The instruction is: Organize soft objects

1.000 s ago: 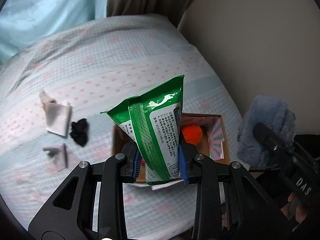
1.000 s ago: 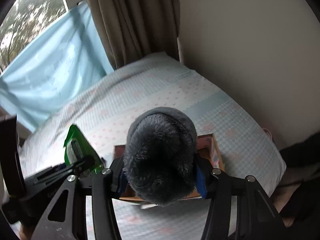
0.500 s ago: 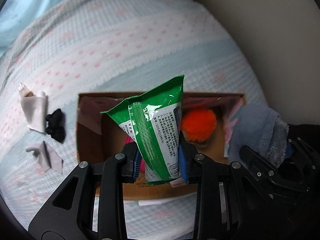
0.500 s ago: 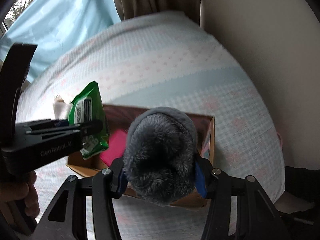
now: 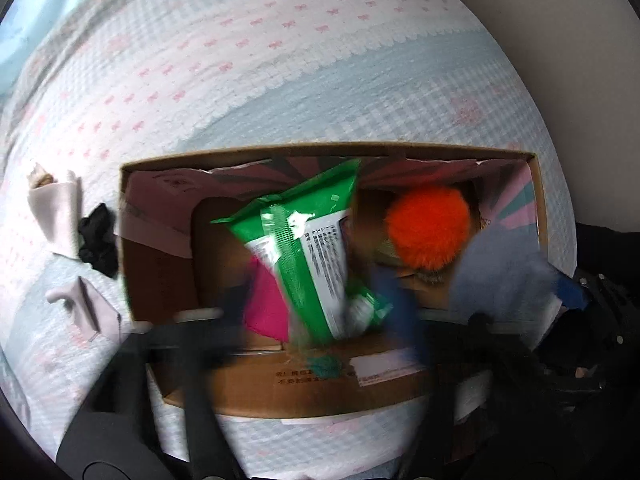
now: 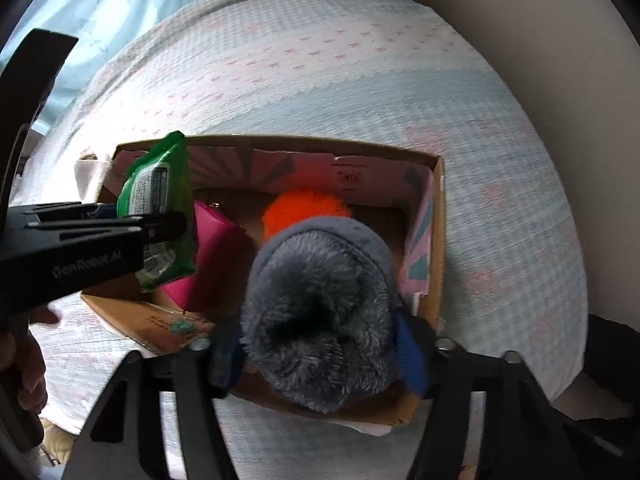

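Note:
An open cardboard box (image 5: 328,148) (image 6: 320,142) lies on the bed, holding an orange pompom (image 5: 428,232) (image 6: 304,208) and a pink pouch (image 5: 266,308) (image 6: 216,256). My left gripper (image 5: 312,320) hangs over the box's left half, its jaws opening and blurred. The green wipes pack (image 5: 304,248) (image 6: 156,188) tips free between them, down into the box. My right gripper (image 6: 320,356) is over the right half, jaws opening too. A grey fluffy item (image 6: 320,316) (image 5: 500,276) still sits between its blue pads, which have drawn back to its sides.
Left of the box, on the checked bed cover (image 5: 280,60), lie two pale cloths (image 5: 56,208) (image 5: 80,308) and a black scrunchie (image 5: 98,240). A wall (image 6: 560,80) runs along the bed's right side. A person's hand (image 6: 24,360) holds the left gripper.
Both grippers sank toward the box, which now fills more of each view. The left jaws sprang apart and the green pack slid down. The right jaws widened around the grey fluffy item.

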